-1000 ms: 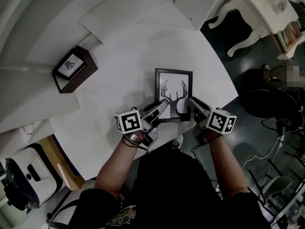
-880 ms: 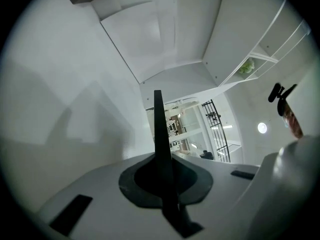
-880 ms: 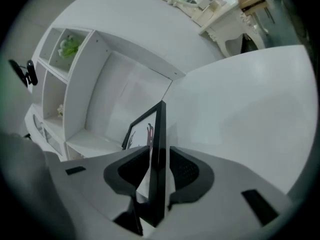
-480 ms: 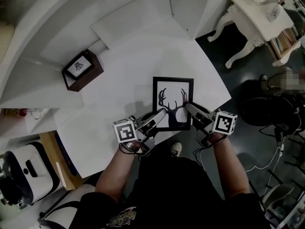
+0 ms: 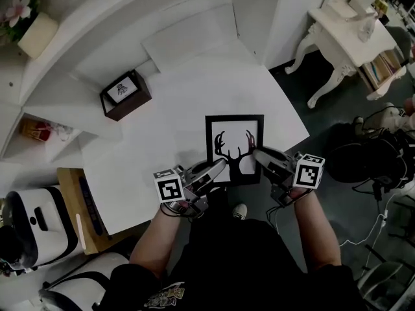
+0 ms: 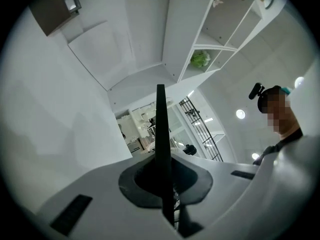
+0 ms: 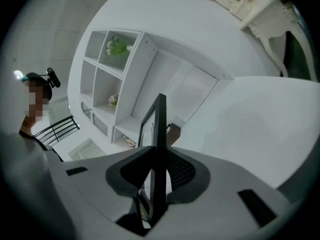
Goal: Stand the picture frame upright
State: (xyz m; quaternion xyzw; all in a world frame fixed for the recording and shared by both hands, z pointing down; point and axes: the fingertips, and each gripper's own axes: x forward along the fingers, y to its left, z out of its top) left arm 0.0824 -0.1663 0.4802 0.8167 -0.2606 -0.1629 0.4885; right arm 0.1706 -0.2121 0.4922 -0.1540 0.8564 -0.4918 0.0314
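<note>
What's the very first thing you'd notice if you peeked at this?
The black picture frame with antlers on it stands out at the near edge of the white table. The left gripper pinches its lower left side; the right gripper, whose jaws have just been closing, holds the lower right between them. A small brown frame sits back left.

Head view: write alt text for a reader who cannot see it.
A black picture frame with an antler print is held by its near corners over a white table: the left gripper is clamped on it, and the right gripper has just been closing its fingers round it. A small dark box frame sits farther back.
</note>
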